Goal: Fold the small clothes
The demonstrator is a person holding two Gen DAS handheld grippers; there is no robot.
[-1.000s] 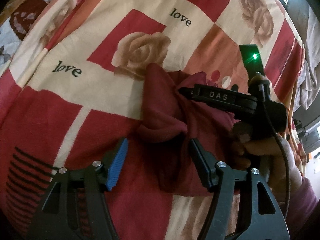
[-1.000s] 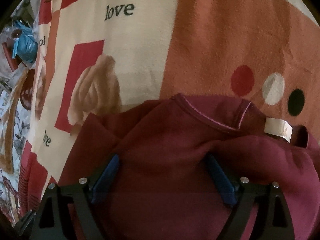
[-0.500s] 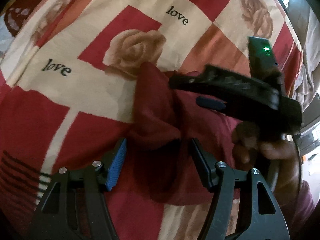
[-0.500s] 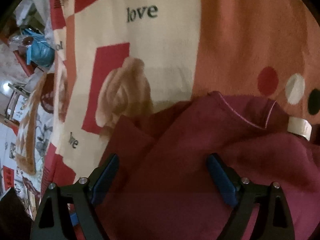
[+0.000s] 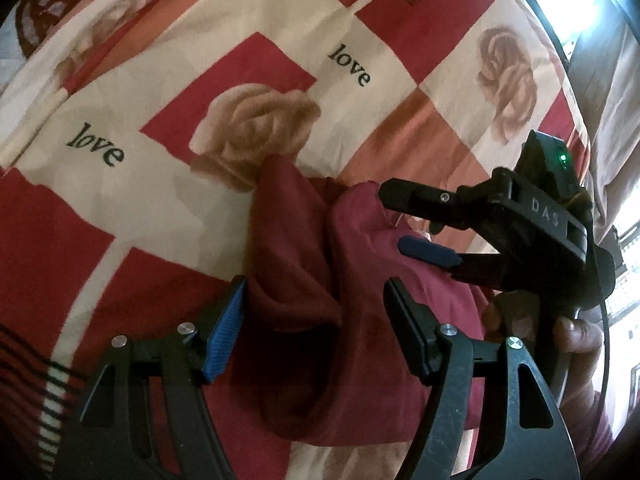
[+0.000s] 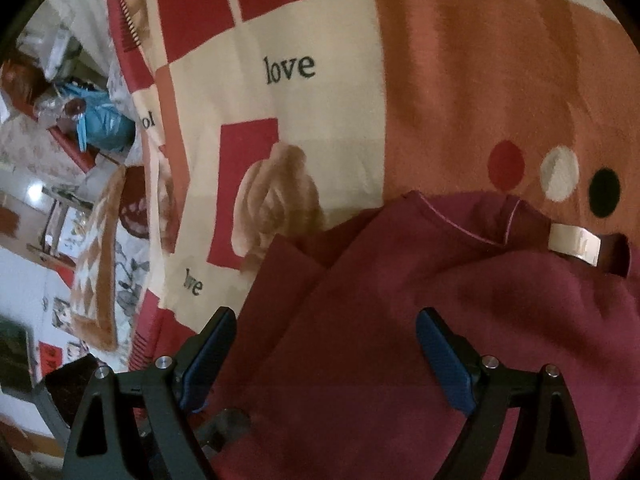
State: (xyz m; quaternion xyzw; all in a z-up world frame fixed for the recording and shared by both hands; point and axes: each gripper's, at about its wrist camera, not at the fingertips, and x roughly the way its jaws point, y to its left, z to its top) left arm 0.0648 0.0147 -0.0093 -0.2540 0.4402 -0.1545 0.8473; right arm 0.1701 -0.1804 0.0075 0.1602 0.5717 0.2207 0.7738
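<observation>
A small maroon garment [image 5: 320,264] lies bunched on a patterned blanket [image 5: 168,208]. In the right wrist view the garment [image 6: 420,300] shows its neckline and a pale label [image 6: 576,242]. My left gripper [image 5: 316,308] is open, its jaws straddling a raised fold of the cloth. My right gripper [image 6: 324,340] is open just above the garment. It also shows in the left wrist view [image 5: 396,216], open and lifted over the cloth's right part, held by a hand [image 5: 560,328].
The blanket [image 6: 320,120] has red and cream squares, roses and the word "love". Past its left edge in the right wrist view lie a blue bag [image 6: 104,120] and room clutter. A bright window [image 5: 580,4] is at the left wrist view's upper right.
My right gripper has lifted off the garment and pulled back to the right, staying open. The left gripper holds its place over the fold, with the view shifted slightly.
</observation>
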